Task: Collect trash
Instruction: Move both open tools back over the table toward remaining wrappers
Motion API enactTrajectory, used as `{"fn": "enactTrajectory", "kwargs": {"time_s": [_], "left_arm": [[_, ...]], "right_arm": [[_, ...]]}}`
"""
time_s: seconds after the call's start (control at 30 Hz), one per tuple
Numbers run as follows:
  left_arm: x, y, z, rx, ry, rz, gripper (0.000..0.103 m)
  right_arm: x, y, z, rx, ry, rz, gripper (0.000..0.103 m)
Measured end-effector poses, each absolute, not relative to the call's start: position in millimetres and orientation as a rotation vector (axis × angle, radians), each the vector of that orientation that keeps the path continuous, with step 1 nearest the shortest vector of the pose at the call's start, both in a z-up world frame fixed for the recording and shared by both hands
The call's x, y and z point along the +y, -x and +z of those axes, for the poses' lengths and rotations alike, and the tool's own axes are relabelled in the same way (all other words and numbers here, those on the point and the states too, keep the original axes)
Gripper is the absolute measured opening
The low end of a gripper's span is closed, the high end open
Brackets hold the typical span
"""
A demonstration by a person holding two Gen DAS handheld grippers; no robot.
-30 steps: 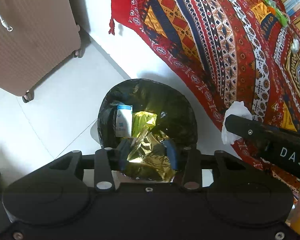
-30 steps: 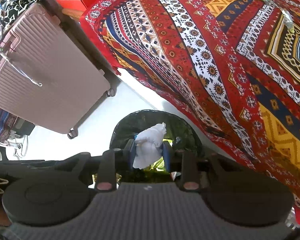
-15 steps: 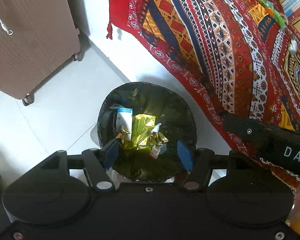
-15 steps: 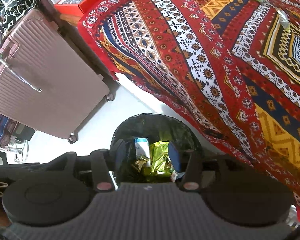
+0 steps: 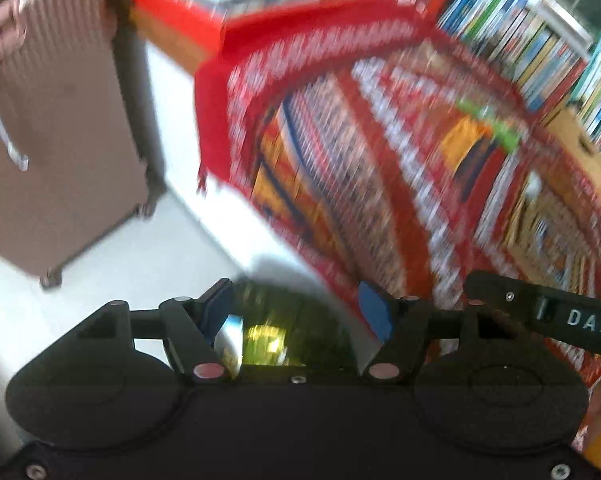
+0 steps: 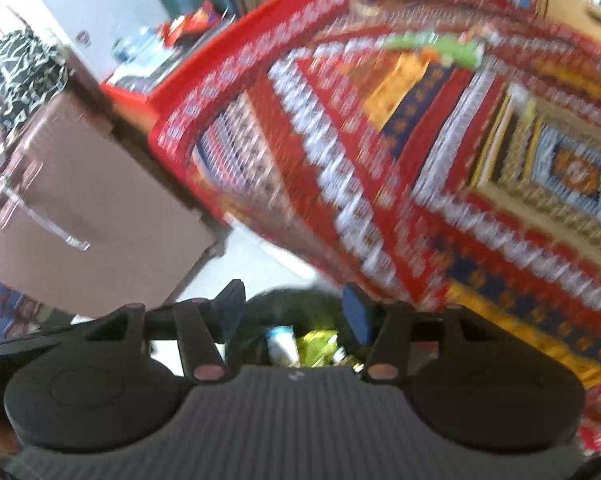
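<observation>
- Both my views have tilted up since half a second ago: the black-lined trash bin (image 5: 300, 316) has slid to the bottom edge, and the patterned red cloth (image 5: 380, 160) now fills most of each frame, heavily smeared by motion.
- My left gripper (image 5: 296, 312) stands spread wide with nothing between its blue pads; the spread looks about the same as half a second ago.
- My right gripper (image 6: 296, 312) is likewise released and empty; a second ago it pinched a white tissue, which is gone from it now.
- In the bin I count two clear pieces: one gold foil wrapper (image 5: 264, 344) and one white-and-blue packet (image 5: 228, 336). In the right view the same packet (image 6: 282, 344) lies beside the foil (image 6: 320, 344).
- I cannot make out the tissue through the blur.
- One pink suitcase (image 5: 56, 128) stands on the white floor (image 5: 172, 256) to the left.
- One green item (image 6: 436, 46) lies on the cloth, well apart from the bin.
- A row of books (image 5: 520, 32) has come into view beyond the cloth.
</observation>
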State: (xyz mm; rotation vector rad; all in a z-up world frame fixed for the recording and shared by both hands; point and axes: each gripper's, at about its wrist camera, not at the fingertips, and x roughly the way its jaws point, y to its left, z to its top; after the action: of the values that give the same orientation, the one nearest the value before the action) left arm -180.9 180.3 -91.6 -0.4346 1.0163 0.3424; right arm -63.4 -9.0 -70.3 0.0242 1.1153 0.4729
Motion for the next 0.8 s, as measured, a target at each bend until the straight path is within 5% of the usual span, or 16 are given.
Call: {"fn": "enactTrajectory", "kwargs": {"time_s": [0.43, 0.8], "left_arm": [[151, 68, -9, 0.874, 0.363, 0.254, 0.068], [115, -52, -17, 0.854, 0.47, 0.192, 0.068]], "right_arm": [[-60, -33, 2, 0.938, -0.151, 0.386, 0.068], [-119, -130, 1, 0.916, -0.238, 0.32, 0.068]]}}
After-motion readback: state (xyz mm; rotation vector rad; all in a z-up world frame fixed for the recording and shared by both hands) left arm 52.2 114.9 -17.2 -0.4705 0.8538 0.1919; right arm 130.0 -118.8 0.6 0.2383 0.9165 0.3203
